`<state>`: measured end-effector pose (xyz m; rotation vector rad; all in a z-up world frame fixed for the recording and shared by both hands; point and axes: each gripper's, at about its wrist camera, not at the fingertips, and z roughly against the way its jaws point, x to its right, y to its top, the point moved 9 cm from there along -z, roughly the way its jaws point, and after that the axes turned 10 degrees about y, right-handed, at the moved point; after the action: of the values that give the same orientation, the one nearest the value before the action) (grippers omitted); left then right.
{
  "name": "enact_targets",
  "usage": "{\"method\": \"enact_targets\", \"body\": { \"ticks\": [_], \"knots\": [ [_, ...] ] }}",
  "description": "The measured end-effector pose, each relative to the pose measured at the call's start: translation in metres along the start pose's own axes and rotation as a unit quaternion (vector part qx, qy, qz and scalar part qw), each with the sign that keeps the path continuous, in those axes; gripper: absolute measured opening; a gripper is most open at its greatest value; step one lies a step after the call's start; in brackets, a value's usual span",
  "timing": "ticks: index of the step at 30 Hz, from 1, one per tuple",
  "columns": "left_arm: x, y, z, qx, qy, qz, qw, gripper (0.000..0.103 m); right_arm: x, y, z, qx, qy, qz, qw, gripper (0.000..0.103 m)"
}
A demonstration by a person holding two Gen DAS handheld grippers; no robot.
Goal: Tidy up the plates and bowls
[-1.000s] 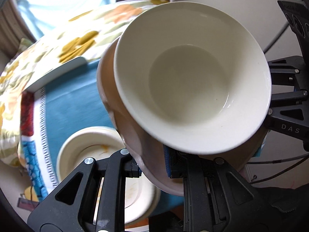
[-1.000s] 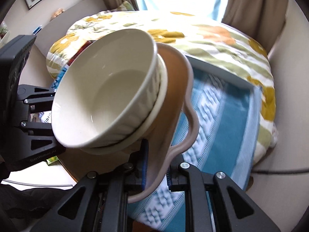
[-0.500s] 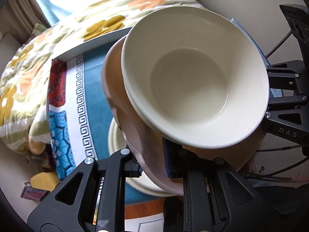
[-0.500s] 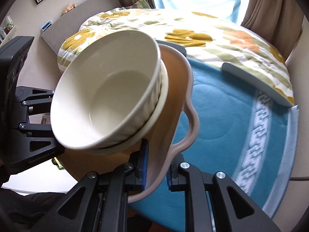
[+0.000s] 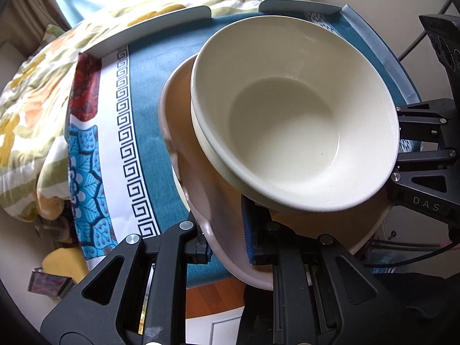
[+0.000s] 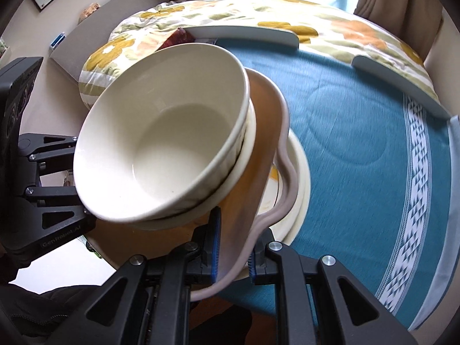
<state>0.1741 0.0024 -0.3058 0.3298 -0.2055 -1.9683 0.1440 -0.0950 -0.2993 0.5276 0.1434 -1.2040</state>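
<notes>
A pink wavy-rimmed plate (image 5: pixel 201 195) (image 6: pixel 283 155) carries two nested cream bowls (image 5: pixel 293 115) (image 6: pixel 161 132). My left gripper (image 5: pixel 227 241) is shut on the plate's near rim on one side. My right gripper (image 6: pixel 233 247) is shut on the rim on the opposite side. The stack is held tilted above the table. A cream plate (image 6: pixel 302 172) lies on the teal tablecloth (image 6: pixel 359 132) right under the stack, mostly hidden by it; only a sliver of it (image 5: pixel 179 189) shows in the left wrist view.
The teal cloth (image 5: pixel 149 92) has a white key-pattern border. Grey raised edge pieces (image 6: pixel 244 33) stand at the table's far side. A flowered quilt (image 6: pixel 316 17) lies beyond. The other gripper's black body (image 5: pixel 425 172) shows at each view's side.
Both grippers have carried the plate with the bowls further over the table and lower. The cream plate has gone from beside the stack to directly beneath it.
</notes>
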Motion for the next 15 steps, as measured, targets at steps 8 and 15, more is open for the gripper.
{"method": "enact_targets", "body": {
  "ticks": [8, 15],
  "knots": [
    [0.004, -0.001, -0.007, 0.004, -0.008, 0.006, 0.9999, 0.014, 0.003, -0.005, -0.004, 0.004, -0.01, -0.016, 1.0, 0.015],
    [0.005, 0.006, -0.015, 0.007, -0.006, 0.006, 0.9999, 0.013, 0.011, -0.004, -0.006, 0.011, -0.025, -0.024, 0.999, 0.014]
  ]
}}
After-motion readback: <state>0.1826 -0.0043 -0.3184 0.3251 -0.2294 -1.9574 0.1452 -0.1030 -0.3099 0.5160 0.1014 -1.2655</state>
